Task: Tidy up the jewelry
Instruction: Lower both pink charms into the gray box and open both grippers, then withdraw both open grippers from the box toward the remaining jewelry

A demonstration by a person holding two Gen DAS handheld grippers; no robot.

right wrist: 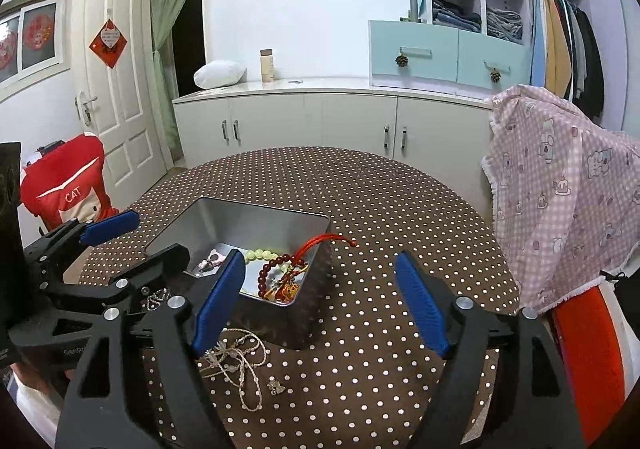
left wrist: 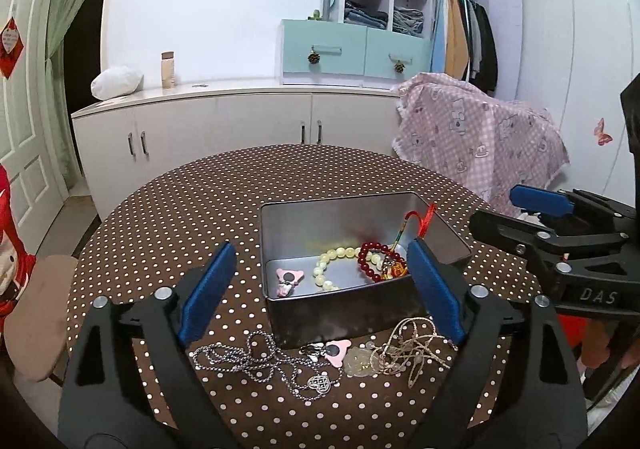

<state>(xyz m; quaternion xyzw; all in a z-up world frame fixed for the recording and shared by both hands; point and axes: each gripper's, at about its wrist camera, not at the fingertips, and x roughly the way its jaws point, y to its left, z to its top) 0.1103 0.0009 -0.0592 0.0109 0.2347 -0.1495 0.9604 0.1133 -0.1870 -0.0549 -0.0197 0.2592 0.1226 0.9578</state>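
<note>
An open metal tin [left wrist: 360,301] sits near the middle of the round table [left wrist: 180,209], which is covered in a brown cloth with white dots. Inside the tin lie a pale yellow bead bracelet [left wrist: 332,261], a dark red bead bracelet [left wrist: 370,259] overlapping it, a tangle of red cord [right wrist: 320,243] whose loop hangs over the tin's rim, and a pink charm [left wrist: 286,281] in the corner nearest the left gripper. On the cloth between the tin and the table's near edge lie a silver ball chain [left wrist: 260,361] with a knot-shaped pendant, a second pink charm [left wrist: 336,351], a pale round pendant [left wrist: 358,365] and a beige knotted cord necklace [left wrist: 408,349], all close together; a small silver piece [right wrist: 276,387] lies just beside the cord.

The left gripper [left wrist: 320,289] stands wide open before the tin, with nothing pressed between its blue pads. The right gripper [right wrist: 320,301] is also spread wide and empty, its left pad over the tin's near corner, its right pad over bare cloth.
</note>
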